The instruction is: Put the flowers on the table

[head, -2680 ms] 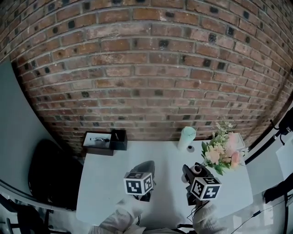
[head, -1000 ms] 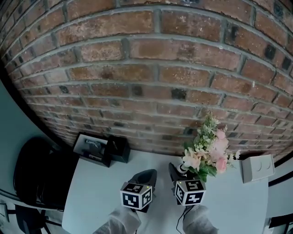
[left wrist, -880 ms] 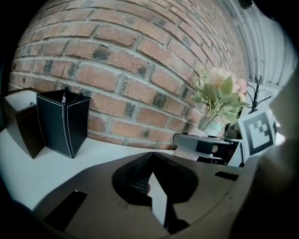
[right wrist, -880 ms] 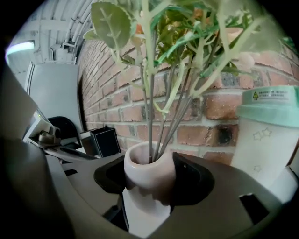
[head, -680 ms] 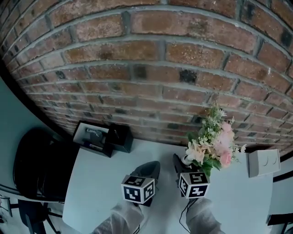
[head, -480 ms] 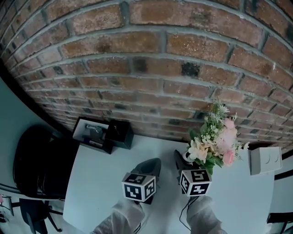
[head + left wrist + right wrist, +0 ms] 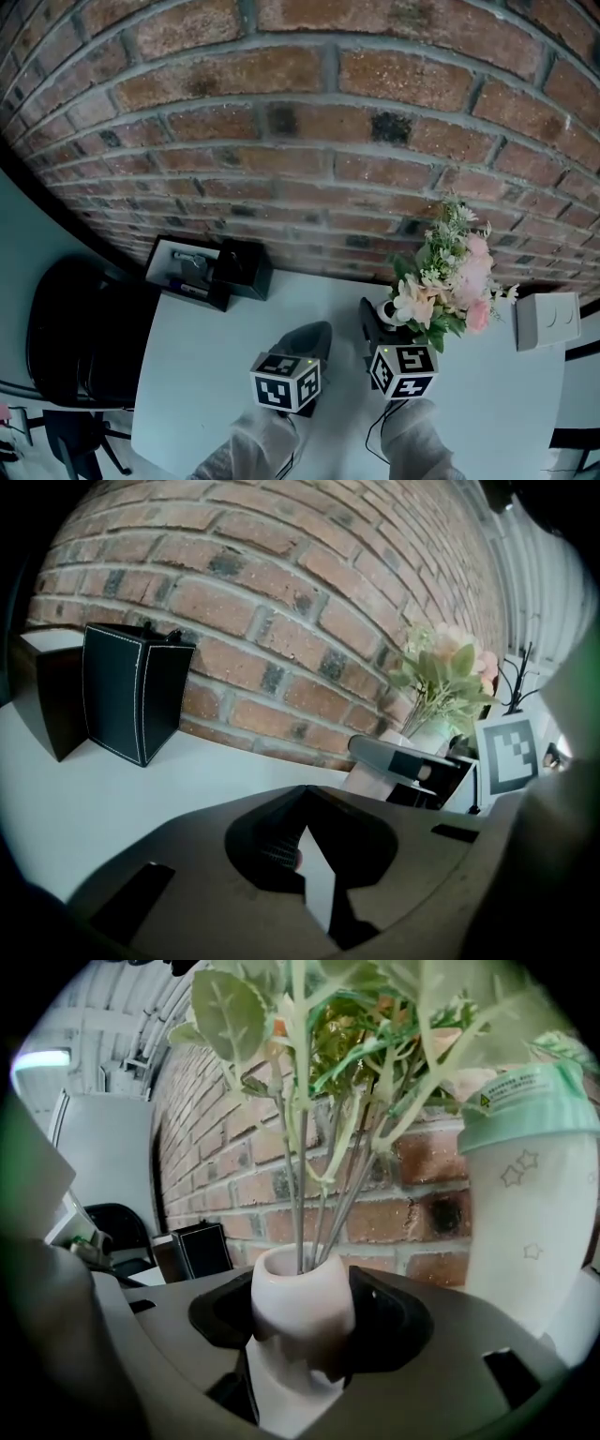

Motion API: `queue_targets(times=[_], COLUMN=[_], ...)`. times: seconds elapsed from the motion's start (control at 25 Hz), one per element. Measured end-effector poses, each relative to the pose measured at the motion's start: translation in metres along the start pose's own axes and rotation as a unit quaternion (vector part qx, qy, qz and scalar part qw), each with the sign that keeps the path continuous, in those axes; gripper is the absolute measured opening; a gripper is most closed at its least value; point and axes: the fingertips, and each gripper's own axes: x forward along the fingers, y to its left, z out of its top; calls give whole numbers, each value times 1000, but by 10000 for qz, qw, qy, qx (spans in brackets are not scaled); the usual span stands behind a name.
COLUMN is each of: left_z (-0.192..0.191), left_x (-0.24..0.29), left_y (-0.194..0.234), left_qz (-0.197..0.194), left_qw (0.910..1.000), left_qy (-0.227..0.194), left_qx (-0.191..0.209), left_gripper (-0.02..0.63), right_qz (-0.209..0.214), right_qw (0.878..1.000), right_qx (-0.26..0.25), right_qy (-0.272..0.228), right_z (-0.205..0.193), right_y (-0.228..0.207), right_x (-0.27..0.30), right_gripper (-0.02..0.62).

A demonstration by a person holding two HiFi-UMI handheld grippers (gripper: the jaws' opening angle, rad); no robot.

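R gripper (image 7: 379, 321) (image 7: 300, 1324) clamped on small white vase (image 7: 387, 311) (image 7: 302, 1302), stems upright. Pink & cream flowers (image 7: 448, 277) w/ green leaves above jaws. Over right part of white table (image 7: 202, 361), close to brick wall (image 7: 281, 141). Vase base hidden, so can't tell if touching tabletop. Mint-lidded bottle (image 7: 530, 1204) just beside vase. L gripper (image 7: 307, 339) (image 7: 305, 855) jaws drawn together, nothing between, over table centre. Black box (image 7: 246, 270) (image 7: 131, 703) & dark tray (image 7: 183, 274) at far-left corner by wall.

- Flower vase (image 7: 298, 1312): smooth white ceramic look, slight gloss.
- Wall (image 7: 300, 122): rough matt brick, gritty mortar.
- Bench (image 7: 202, 347): smooth matt white.
- Black box (image 7: 131, 700): leather-look, pale stitching.
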Motion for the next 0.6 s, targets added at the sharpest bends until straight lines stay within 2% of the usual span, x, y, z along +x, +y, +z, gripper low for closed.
queue_targets(times=[0.2,0.6], left_z=[-7,-5], left_x=[1,-8], left_y=[-1,0], left_qz=[-27,-33], left_qw=[10000,10000], left_qy=[65,15], left_qx=[-39,-50], left_gripper=[8,8], right_qz=[81,-73], right_qw=[9999,9998], right_qx=[91,100], right_qy=[-32,-167], right_z=[-5,-3], right_y=[4,3], right_x=[-1,-2], right_gripper=[252,253])
